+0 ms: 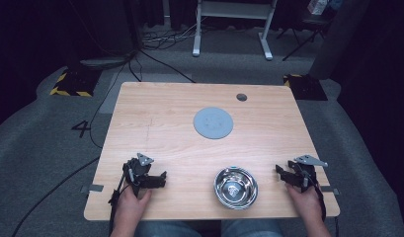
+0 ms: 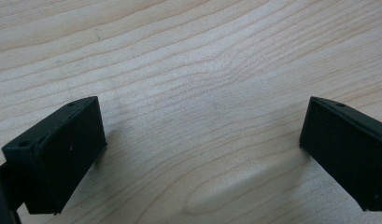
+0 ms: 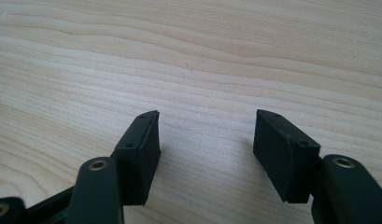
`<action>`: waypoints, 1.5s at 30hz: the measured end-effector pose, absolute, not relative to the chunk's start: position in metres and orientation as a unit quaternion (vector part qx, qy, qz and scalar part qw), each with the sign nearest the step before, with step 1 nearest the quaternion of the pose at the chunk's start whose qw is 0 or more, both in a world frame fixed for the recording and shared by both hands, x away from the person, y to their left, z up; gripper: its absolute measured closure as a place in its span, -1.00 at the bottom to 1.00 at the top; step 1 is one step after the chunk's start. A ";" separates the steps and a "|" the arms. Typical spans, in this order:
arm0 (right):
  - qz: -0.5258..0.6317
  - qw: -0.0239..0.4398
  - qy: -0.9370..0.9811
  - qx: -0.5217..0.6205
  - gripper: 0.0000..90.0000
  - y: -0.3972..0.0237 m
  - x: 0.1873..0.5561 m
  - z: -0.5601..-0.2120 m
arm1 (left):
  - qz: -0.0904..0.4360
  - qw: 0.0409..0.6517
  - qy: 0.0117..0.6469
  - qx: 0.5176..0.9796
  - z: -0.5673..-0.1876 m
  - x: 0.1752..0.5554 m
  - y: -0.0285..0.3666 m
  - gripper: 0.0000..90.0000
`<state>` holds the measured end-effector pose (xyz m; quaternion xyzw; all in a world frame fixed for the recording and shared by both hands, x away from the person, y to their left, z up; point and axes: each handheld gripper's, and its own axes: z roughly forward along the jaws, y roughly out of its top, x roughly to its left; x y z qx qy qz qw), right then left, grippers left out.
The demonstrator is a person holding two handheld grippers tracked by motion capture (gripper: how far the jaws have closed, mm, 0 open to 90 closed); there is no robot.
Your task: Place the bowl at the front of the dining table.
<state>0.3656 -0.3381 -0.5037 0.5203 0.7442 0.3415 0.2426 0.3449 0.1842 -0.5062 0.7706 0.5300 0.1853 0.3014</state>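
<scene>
Sitting near the front edge of the tabletop [image 1: 155,123], one steel bowl [image 1: 235,187] is between my two grippers, closer to my right gripper [image 1: 288,176] than to my left gripper [image 1: 152,180]. I count also one grey round disc [image 1: 213,122], farther back at the middle, and one small dark hole [image 1: 241,97] near the far edge. Both pairs of jaws are spread apart and grasp nothing; the left ones are wider. From above I see the bowl and disc; the two gripper views give me bare wood grain between my jaws. Something small reflects inside the bowl, but I cannot make it out.
</scene>
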 end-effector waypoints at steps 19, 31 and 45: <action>0.334 0.240 0.743 0.528 -0.12 -0.337 0.367 -0.502 | 0.186 0.301 0.530 0.771 -0.506 0.345 0.184 -0.99; 0.301 0.213 0.757 0.540 -0.01 -0.330 0.363 -0.485 | 0.186 0.301 0.530 0.771 -0.506 0.345 0.184 -0.99; 0.298 0.204 0.760 0.540 0.02 -0.317 0.344 -0.445 | 0.186 0.301 0.530 0.771 -0.506 0.345 0.184 -0.99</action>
